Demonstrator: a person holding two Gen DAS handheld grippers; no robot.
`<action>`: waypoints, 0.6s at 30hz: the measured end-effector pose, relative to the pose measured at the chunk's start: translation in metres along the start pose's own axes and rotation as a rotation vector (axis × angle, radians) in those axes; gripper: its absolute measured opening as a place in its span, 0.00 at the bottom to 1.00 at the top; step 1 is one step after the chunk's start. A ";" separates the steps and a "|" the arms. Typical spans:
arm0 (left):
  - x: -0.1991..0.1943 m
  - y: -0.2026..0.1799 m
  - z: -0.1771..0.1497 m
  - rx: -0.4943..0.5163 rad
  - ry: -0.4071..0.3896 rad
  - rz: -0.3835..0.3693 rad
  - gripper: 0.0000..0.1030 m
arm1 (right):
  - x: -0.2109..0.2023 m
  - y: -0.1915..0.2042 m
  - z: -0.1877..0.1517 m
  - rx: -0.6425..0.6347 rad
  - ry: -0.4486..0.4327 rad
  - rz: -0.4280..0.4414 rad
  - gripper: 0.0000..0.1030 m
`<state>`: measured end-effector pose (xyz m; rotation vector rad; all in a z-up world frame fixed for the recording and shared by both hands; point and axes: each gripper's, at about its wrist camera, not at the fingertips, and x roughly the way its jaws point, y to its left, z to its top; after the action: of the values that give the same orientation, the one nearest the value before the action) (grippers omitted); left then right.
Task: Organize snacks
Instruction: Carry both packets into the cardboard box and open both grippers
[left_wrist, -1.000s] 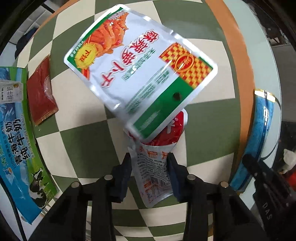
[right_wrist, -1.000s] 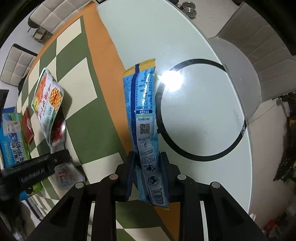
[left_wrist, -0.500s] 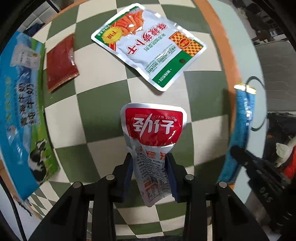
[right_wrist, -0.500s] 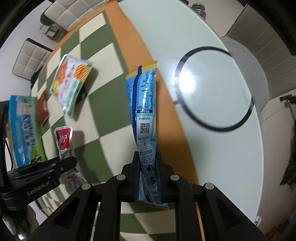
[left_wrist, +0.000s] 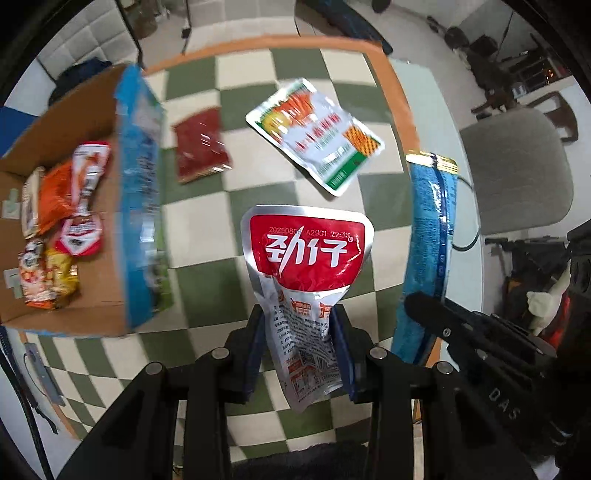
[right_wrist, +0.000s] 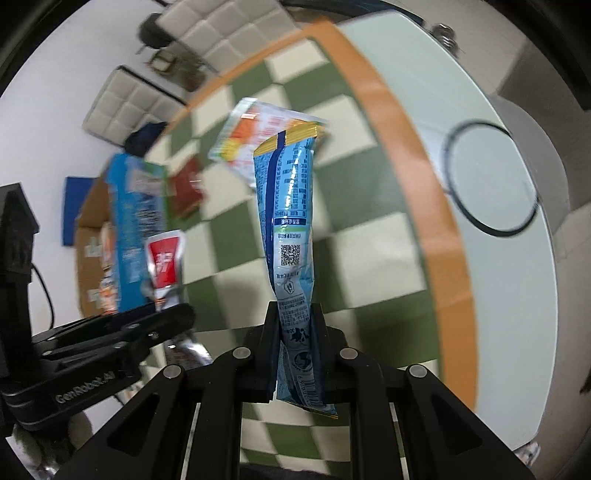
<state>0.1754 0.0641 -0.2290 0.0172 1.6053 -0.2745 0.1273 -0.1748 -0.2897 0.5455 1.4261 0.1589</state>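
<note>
Left gripper (left_wrist: 300, 343) clamps red-topped pouch (left_wrist: 308, 266) by its tail; right gripper (right_wrist: 295, 350) pinches blue packet (right_wrist: 290, 221) low; either may swing loose before cardboard box (left_wrist: 70, 236), left of both.

Two wrist fisheyes, both high above the checked cloth

The left view looks straight down past its left gripper (left_wrist: 299, 347) onto the checked cloth (left_wrist: 207, 229), cardboard box (left_wrist: 74, 317) off the cloth's left edge. The right view tilts forward toward the table (right_wrist: 424, 74) beyond its orange border. Both share the cloth, the box and each other's gripper.
</note>
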 end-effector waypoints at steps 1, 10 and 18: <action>-0.007 0.002 0.000 -0.007 -0.015 0.000 0.31 | -0.005 0.015 -0.001 -0.018 -0.007 0.016 0.16; -0.070 0.094 -0.001 -0.071 -0.077 0.018 0.31 | -0.012 0.148 -0.005 -0.130 -0.040 0.150 0.16; -0.072 0.184 0.020 -0.156 -0.041 0.051 0.31 | 0.028 0.234 0.005 -0.183 -0.021 0.172 0.16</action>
<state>0.2324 0.2498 -0.1893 -0.0663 1.5791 -0.1090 0.1872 0.0386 -0.2096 0.5166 1.3282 0.4158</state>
